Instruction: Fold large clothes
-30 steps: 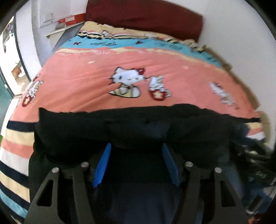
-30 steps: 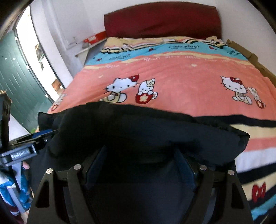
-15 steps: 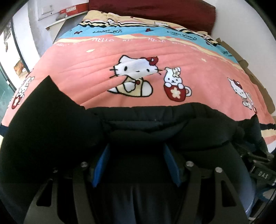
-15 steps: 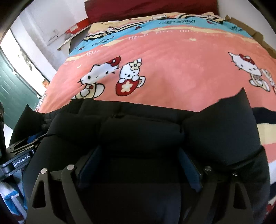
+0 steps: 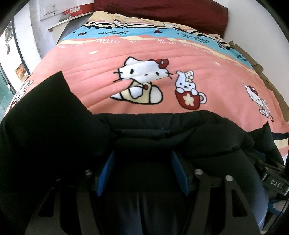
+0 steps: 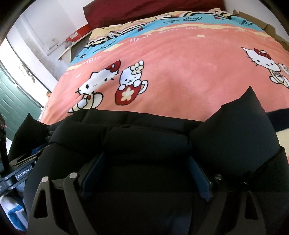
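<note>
A thick black garment (image 5: 54, 130) fills the lower half of both wrist views (image 6: 234, 137), bunched over the near part of the bed. My left gripper (image 5: 142, 160) is shut on a fold of it, which lies between the blue pads (image 5: 106, 171). My right gripper (image 6: 144, 162) is shut on another fold of the same garment, with its dark blue pads (image 6: 200, 179) on either side. The fingertips of both are hidden by cloth. A pointed corner of the garment sticks up at the left of the left view and at the right of the right view (image 6: 250, 94).
The bed carries a pink cat-print blanket (image 5: 180, 59) with a dark red headboard (image 5: 162, 10) at the far end. A white wall shelf (image 5: 68, 18) stands far left. A green door (image 6: 12, 101) is at the left. The other gripper's body (image 6: 19, 173) shows beside each view.
Both grippers have moved forward and lower over the bed with the garment. The garment's corners have flipped up at the outer sides.
</note>
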Action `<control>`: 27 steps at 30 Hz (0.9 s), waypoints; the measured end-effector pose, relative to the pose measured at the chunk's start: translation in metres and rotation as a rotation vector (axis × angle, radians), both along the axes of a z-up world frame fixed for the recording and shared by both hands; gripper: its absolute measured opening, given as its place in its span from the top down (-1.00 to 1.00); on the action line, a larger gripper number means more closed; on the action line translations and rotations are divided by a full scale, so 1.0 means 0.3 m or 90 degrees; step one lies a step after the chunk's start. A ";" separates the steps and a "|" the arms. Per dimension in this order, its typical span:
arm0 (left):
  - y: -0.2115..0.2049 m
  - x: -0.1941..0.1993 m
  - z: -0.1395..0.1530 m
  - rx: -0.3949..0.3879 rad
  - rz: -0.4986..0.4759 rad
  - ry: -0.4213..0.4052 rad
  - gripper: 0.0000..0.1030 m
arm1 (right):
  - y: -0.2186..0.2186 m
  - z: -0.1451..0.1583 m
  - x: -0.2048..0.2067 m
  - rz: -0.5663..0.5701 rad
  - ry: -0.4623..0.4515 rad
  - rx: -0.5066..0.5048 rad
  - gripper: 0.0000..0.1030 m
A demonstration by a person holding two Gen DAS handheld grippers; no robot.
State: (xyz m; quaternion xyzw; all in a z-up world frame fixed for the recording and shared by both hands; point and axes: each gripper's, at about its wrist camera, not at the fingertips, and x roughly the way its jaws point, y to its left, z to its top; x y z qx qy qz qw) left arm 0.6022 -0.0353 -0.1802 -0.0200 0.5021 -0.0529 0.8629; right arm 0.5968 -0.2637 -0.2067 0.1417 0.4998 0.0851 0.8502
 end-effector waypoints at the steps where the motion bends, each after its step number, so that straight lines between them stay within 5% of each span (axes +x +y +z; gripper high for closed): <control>1: 0.000 -0.001 -0.003 0.001 0.000 -0.002 -0.20 | 0.000 -0.002 0.001 0.000 -0.001 0.000 -0.70; 27: -0.007 -0.007 -0.040 0.012 0.005 -0.045 -0.19 | -0.005 -0.057 0.010 -0.009 -0.043 0.018 -0.71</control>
